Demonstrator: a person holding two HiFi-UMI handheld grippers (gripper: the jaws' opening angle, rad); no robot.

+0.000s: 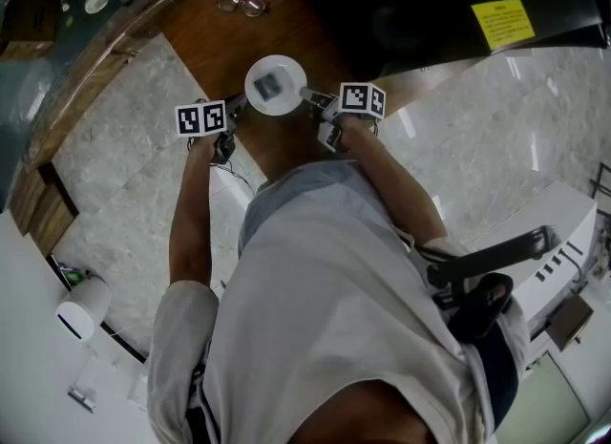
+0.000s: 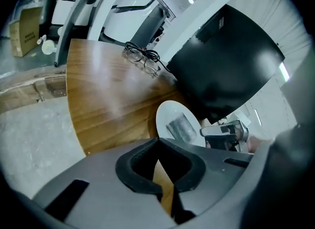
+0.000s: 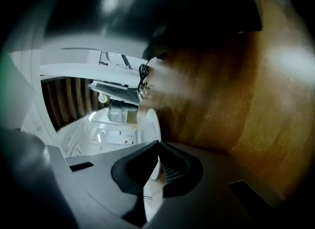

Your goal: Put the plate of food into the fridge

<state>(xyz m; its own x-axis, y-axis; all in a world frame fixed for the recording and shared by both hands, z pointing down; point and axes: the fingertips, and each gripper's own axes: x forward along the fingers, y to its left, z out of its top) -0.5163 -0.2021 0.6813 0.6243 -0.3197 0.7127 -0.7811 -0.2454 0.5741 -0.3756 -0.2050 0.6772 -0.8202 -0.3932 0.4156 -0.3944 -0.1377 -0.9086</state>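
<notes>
A white plate [image 1: 275,84] rests near the edge of a brown wooden table [image 1: 210,41], with a grey block of food [image 1: 270,84] on it. My right gripper [image 1: 307,96] is at the plate's right rim. In the right gripper view its jaws [image 3: 156,147] are shut on the edge of the plate [image 3: 150,122], which shows edge-on. My left gripper [image 1: 237,105] hangs just left of the plate, apart from it. In the left gripper view its pads [image 2: 157,142] meet with nothing between them, and beyond them lie the plate [image 2: 172,117], the food [image 2: 182,127] and the right gripper [image 2: 224,132].
A black cabinet [image 1: 430,3] with a yellow sticker [image 1: 501,22] stands right behind the plate. A pair of glasses [image 1: 243,3] lies farther back on the table. The table's curved edge drops to a pale stone floor [image 1: 124,146]. A white cylinder [image 1: 81,308] stands at lower left.
</notes>
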